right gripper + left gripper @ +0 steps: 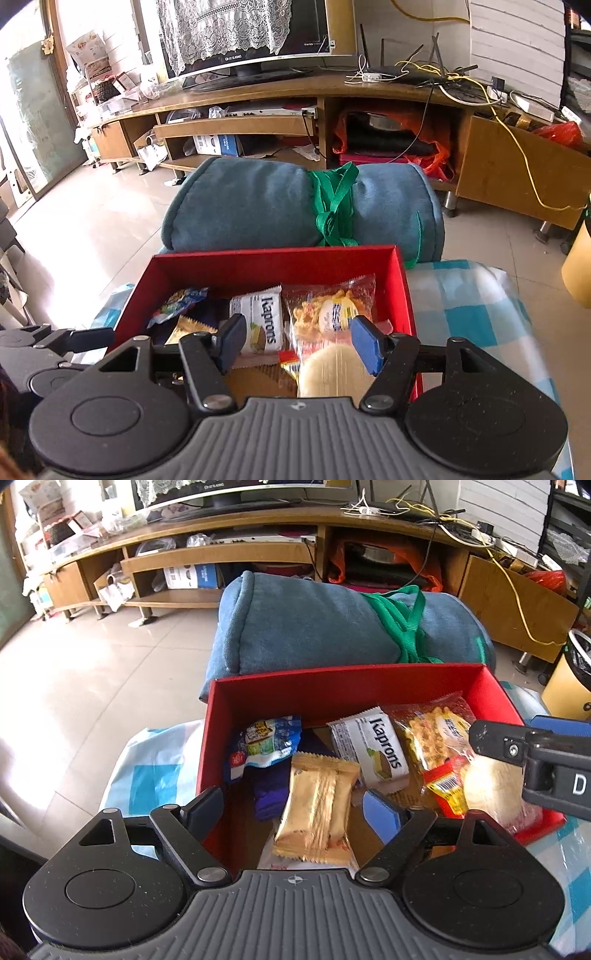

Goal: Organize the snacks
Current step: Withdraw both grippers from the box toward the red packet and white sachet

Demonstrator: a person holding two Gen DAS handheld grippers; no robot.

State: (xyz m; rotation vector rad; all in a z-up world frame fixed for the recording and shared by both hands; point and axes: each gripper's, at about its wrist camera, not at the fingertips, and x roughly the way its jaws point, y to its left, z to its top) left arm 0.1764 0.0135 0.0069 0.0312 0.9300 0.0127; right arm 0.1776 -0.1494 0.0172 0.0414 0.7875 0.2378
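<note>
Left tool [295, 808] agape over gold packet [317, 808]

Both tongs, left [293, 808] and right [299, 343], share a grey ribbed body, black disc-shaped hubs, black linkage arms with silver rivets, and one black and one blue pad.

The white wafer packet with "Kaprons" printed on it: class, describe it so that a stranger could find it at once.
Start at the open red cardboard box in front of the rolled blue blanket. The white Kaprons wafer packet lies near the box's middle, between a golden foil packet and a clear bag of yellow crisps. It alone carries big black lettering.
</note>
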